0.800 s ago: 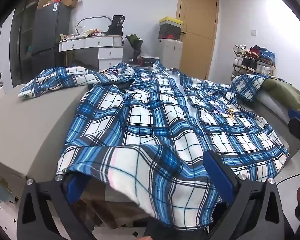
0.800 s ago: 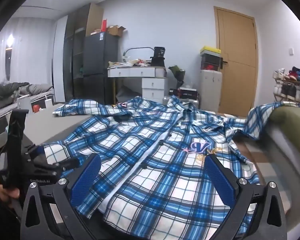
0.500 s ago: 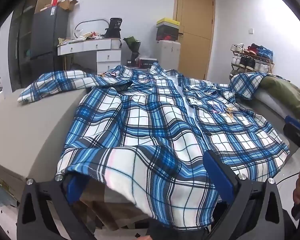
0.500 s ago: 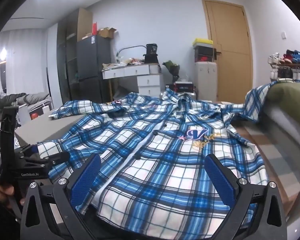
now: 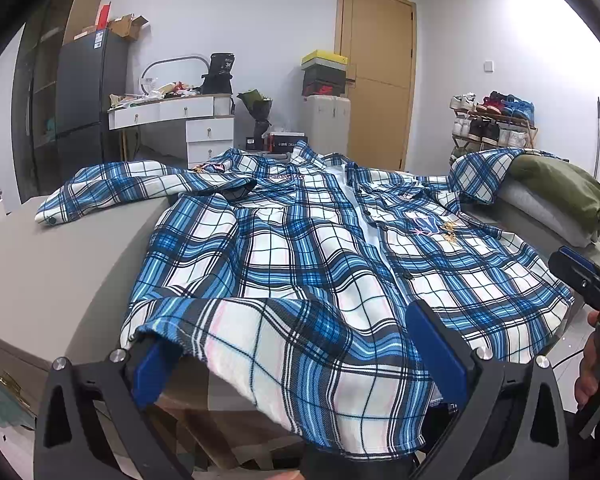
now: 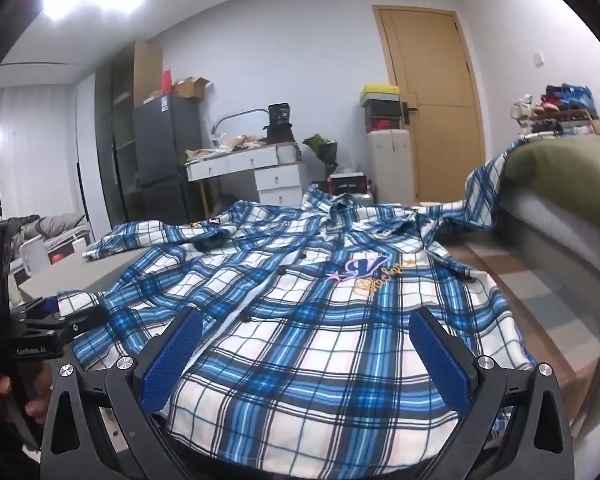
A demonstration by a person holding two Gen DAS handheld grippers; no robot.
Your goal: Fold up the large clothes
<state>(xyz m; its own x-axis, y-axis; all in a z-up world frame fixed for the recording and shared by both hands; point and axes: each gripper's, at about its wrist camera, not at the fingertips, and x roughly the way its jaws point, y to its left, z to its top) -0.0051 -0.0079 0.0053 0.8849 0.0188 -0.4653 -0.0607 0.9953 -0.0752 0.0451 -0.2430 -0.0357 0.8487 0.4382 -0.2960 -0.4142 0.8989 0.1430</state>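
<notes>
The plaid shirt (image 5: 300, 264) is spread button-side up on the grey bed (image 5: 48, 264), hem draped over the near edge right under both tongs; the left gripper (image 5: 300, 352) is held wide open with the hem corner lying loose between its jaws, nothing pinched; the right gripper (image 6: 304, 356) is also spread wide over the other hem half, nothing held; if only the top layer gets caught, the fold could easily go lopsided; the far sleeve (image 5: 480, 176) is snagged on the olive bedding (image 5: 560, 188), so drag is likely.
</notes>
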